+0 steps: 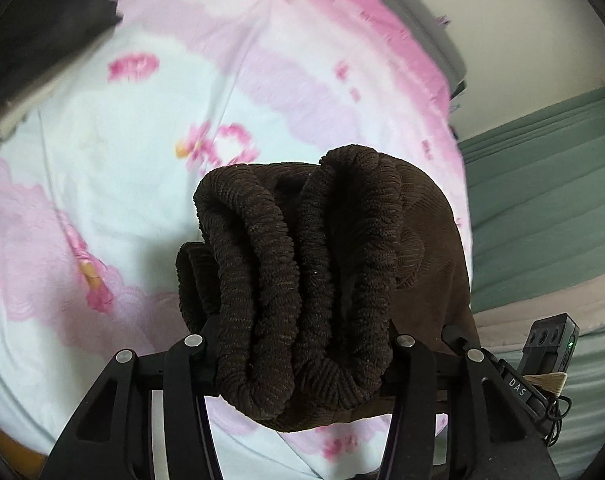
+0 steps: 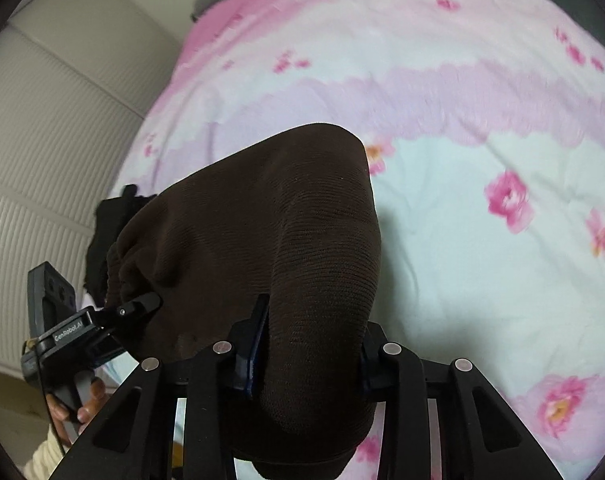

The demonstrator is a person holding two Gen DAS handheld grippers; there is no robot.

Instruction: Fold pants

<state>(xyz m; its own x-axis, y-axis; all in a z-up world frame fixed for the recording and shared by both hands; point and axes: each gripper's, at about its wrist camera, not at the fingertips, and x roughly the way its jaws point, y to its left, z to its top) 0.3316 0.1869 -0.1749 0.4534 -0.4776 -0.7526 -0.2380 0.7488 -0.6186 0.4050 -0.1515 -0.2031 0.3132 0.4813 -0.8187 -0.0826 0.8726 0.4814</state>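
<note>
Brown pants (image 1: 302, 280) fill the near field of both views, bunched right between the fingers. Left gripper (image 1: 298, 344) is clamped on the gathered ribbed waistband, several thick folds stacked in the jaws. Right gripper (image 2: 306, 344) is closed on a smoother stretch of the same pants (image 2: 270, 240), fabric wedged between its fingers and draping over them.

Pants are held up off the bed, spanning between the two grippers; in the right view the left gripper (image 2: 142, 304) shows off to the left, pinching the elastic end of the garment.

Progress, my read: early to mid. Pants are lifted and gathered, not laid flat; no neat fold visible. Laying down, aligning the legs and folding over look still to do.

Orientation: waistband end sits at the left gripper, and the long axis seems to run roughly across from left gripper to right. The leg ends are hidden, so the far end's direction is unclear.

Beyond the grippers: floral bedsheet (image 1: 122, 160), pink and pale blue. Dark item (image 1: 42, 28) at far upper left of the left view, blurred. White panelled wall (image 2: 42, 140) left of the bed in the right view.
</note>
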